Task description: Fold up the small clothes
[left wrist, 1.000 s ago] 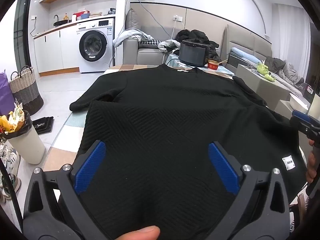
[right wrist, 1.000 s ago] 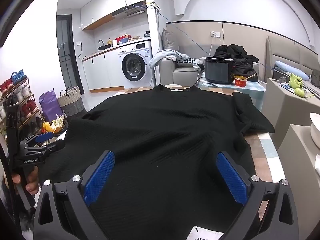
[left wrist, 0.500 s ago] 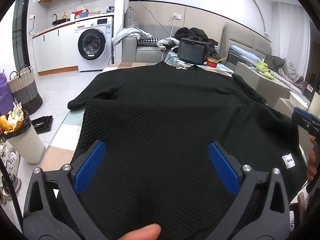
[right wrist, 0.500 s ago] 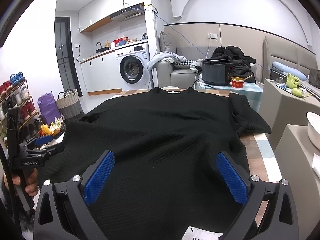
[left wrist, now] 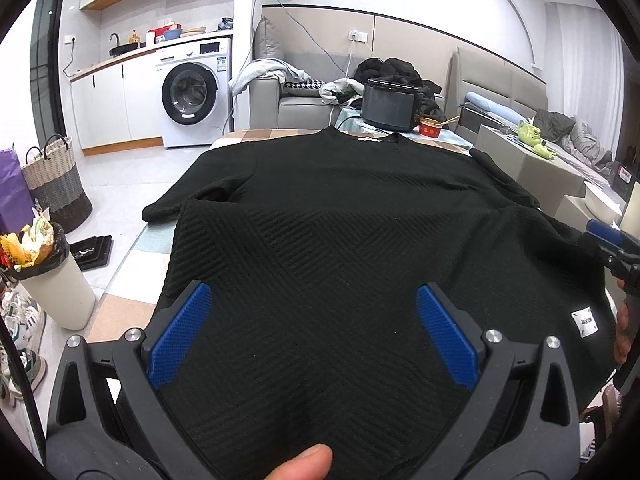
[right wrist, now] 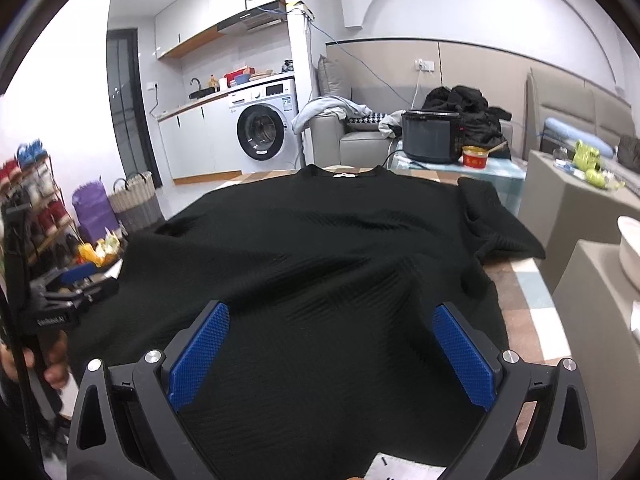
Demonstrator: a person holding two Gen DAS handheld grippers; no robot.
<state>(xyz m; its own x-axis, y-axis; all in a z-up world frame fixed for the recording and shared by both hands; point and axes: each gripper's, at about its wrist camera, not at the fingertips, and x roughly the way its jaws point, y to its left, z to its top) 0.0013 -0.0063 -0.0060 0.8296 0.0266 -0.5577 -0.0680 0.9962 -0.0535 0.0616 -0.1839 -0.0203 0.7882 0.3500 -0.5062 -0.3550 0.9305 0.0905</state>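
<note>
A black knit sweater (left wrist: 340, 216) lies spread on the table, collar at the far end; it also fills the right wrist view (right wrist: 328, 248). Its left sleeve (left wrist: 188, 196) is folded inward, its right sleeve (right wrist: 496, 228) lies bunched at the right edge. A white label (left wrist: 585, 322) shows near the hem. My left gripper (left wrist: 312, 332) is open over the near hem on the left side. My right gripper (right wrist: 328, 352) is open over the near hem on the right side. Each gripper shows at the edge of the other's view, the right (left wrist: 612, 244) and the left (right wrist: 68, 292).
A black cooker (left wrist: 390, 106) and a red bowl (left wrist: 431, 127) stand beyond the collar. A bin (left wrist: 52, 272) and a woven basket (left wrist: 56, 180) stand on the floor at the left. Beige blocks (right wrist: 568, 196) stand at the right, a sofa and washing machine (left wrist: 192, 92) behind.
Both grippers have drifted slightly, the right one lifting and tilting a little. The sweater lies as before and both grippers stay open.
</note>
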